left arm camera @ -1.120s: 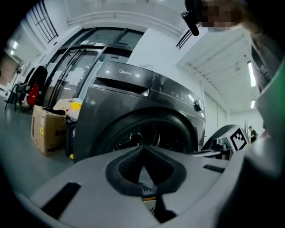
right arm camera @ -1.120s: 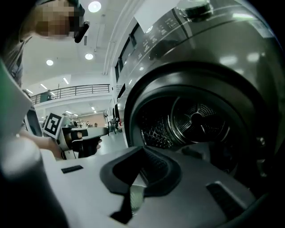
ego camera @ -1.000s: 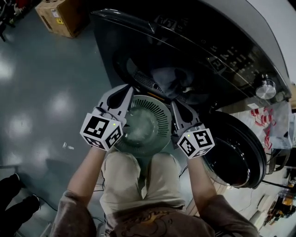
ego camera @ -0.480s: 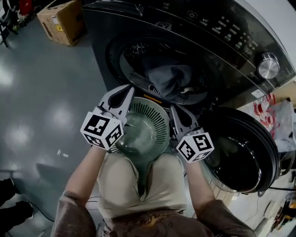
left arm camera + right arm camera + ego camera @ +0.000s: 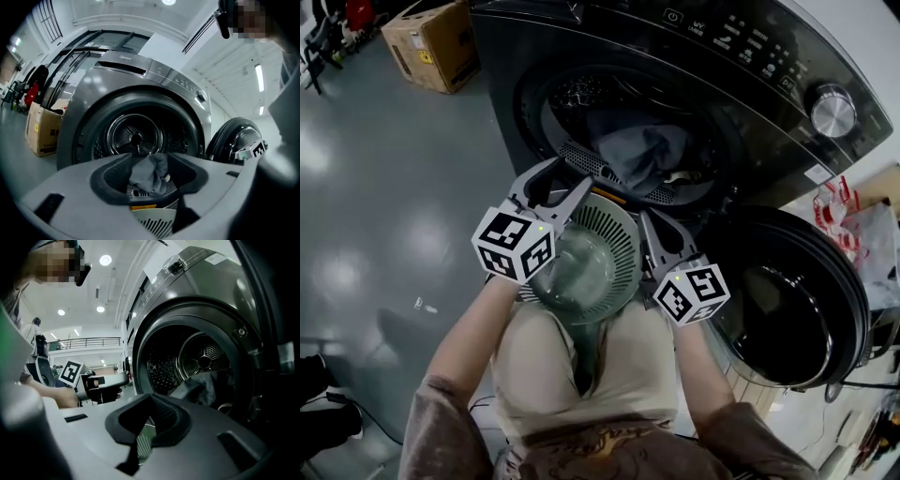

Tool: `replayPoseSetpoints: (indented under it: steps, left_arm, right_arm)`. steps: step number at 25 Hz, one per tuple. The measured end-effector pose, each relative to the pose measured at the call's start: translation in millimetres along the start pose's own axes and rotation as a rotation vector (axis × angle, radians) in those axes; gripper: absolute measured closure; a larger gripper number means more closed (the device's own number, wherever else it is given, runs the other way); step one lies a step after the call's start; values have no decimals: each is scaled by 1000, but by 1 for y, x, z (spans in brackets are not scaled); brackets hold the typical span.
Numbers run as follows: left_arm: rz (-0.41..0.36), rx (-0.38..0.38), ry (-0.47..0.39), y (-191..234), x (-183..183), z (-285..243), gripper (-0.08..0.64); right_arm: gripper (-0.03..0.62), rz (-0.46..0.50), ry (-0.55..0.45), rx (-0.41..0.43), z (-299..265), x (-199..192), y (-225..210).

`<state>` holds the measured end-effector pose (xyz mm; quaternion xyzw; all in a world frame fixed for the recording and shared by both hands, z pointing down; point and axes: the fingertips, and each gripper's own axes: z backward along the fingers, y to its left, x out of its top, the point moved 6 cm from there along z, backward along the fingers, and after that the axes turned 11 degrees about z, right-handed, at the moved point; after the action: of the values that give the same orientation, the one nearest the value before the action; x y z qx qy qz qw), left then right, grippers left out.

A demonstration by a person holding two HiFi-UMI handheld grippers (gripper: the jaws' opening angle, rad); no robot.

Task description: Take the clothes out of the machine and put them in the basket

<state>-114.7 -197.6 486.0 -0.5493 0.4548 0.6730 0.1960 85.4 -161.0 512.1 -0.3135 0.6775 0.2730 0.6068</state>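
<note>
A grey garment (image 5: 642,150) lies in the mouth of the dark front-loading machine (image 5: 750,66), draped over the lower lip of the drum. A pale slotted basket (image 5: 614,220) stands just below the opening, between my two grippers. My left gripper (image 5: 565,178) is at the basket's left rim, close to the machine mouth; its jaws are opening with nothing between them. In the left gripper view the garment (image 5: 150,174) shows beyond the parted jaws (image 5: 152,161). My right gripper (image 5: 645,217) is shut and empty at the basket's right rim, and the same garment (image 5: 201,387) shows in the right gripper view.
The machine's round door (image 5: 787,300) hangs open to the right of the basket. A cardboard box (image 5: 431,42) stands on the grey floor at the far left. A person's legs are right behind the basket.
My left gripper's jaws were together and now stand apart. Both grippers have shifted a little toward the machine's mouth.
</note>
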Motion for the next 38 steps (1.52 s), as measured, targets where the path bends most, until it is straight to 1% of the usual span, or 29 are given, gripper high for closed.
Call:
replayPoseSetpoints:
  steps: [3,6,11,18,22,24,28,29,31,33,36,37,38]
  left_arm:
    - [0,-37,31,-1,-8,-14,210]
    - [-44,-50,85,1,-18,-33,153]
    - [-116,-59,165,4,-42,-74,138]
    - [-216,-35,289,8,-81,-138,104]
    - [-271,-14,356,8,-104,-164,97]
    - [-287,-8,370,10,-112,-173,97]
    - [-297,10,413,11,-118,-184,100]
    - [-300,20,429,12,-120,-185,105]
    - [-301,35,454,13,-127,-186,219]
    - [-278,43,471,14,-132,-185,298]
    - [-248,52,479,14,-133,-182,481]
    - [-247,52,477,14,-132,-181,514]
    - [-244,51,475,15,-129,-179,525]
  right_arm:
    - [597,3,3,-4,4,-3,2]
    - [597,4,10,-14,11,-5,2]
    - [597,2,22,-30,23,-9,2]
    - [597,-6,27,-62,34,-12,0]
    - [597,-7,33,-79,40,-12,-1]
    - [597,-7,35,-88,42,-13,-2]
    - [597,8,49,-95,46,-15,-2]
    - [597,10,53,-97,47,-16,-2]
    - [597,12,57,-101,49,-17,-2]
    - [597,13,60,-105,52,-18,-3]
    - [597,15,64,-114,56,-20,-7]
    - [597,13,63,-119,57,-20,-8]
    - [597,10,62,-123,59,-21,-9]
